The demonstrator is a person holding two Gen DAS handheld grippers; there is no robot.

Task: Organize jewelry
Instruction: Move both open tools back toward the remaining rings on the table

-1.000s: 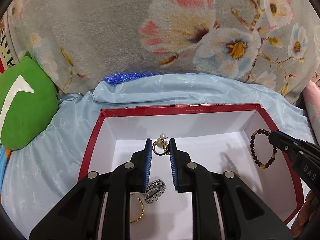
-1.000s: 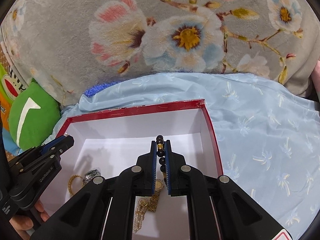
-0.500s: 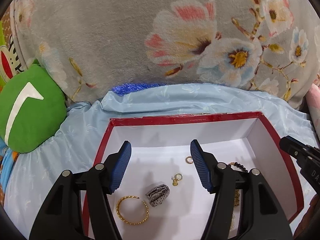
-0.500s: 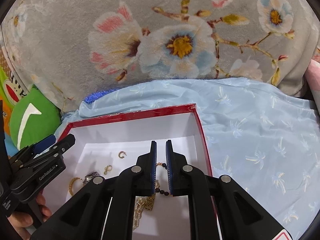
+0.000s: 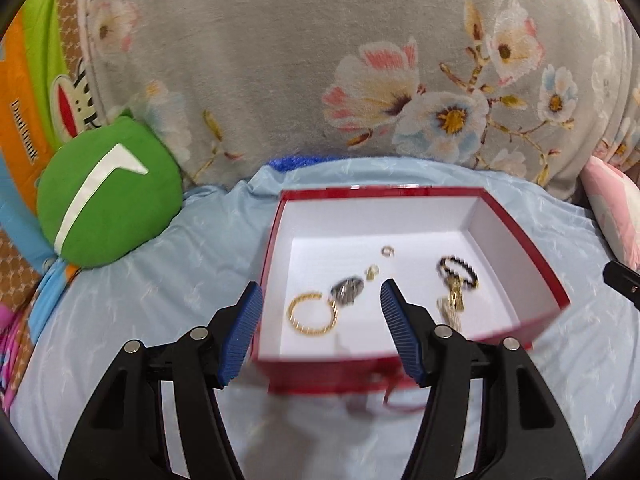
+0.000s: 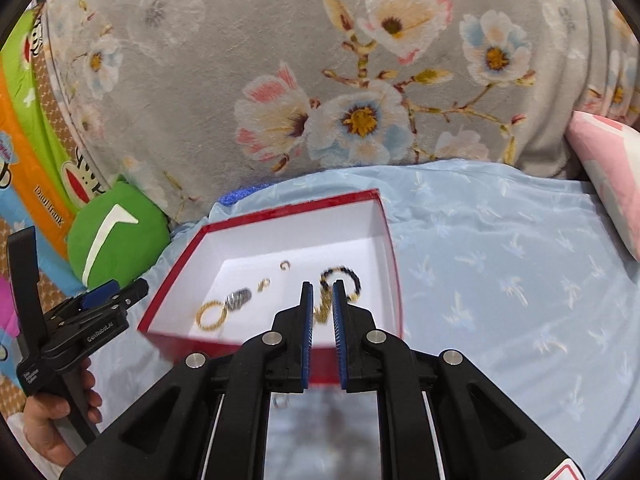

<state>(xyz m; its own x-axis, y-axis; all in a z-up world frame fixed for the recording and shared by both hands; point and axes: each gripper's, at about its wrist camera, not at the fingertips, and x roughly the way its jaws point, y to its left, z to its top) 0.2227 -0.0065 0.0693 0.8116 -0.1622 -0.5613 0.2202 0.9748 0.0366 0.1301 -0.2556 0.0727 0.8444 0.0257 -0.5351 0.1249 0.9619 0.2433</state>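
Note:
A red box with a white inside (image 5: 280, 220) (image 6: 384, 224) sits on the light blue sheet. In it lie a gold bangle (image 5: 313, 314) (image 6: 211, 313), a silver watch (image 5: 347, 289) (image 6: 237, 299), two small gold earrings (image 5: 372, 271) (image 6: 264, 283), a dark bead bracelet (image 5: 458, 270) (image 6: 343, 276) and a gold chain piece (image 5: 451, 306). My left gripper (image 5: 320, 320) is wide open and empty, above the box's near wall. My right gripper (image 6: 320, 320) has a narrow gap between its pads, holds nothing, and hangs over the near right part of the box.
A grey floral blanket (image 5: 360, 60) rises behind the box. A green round cushion (image 5: 108, 196) (image 6: 116, 236) lies to the left, with orange cartoon-print fabric (image 5: 24, 80) behind it. A pink pillow (image 6: 608, 176) is at the right. A small silver ring (image 6: 281, 401) lies before the box.
Both grippers let go of their jewelry into the box and pulled back and up. The left jaws opened wide; the right jaws opened slightly. The earrings and bead bracelet now lie in the box.

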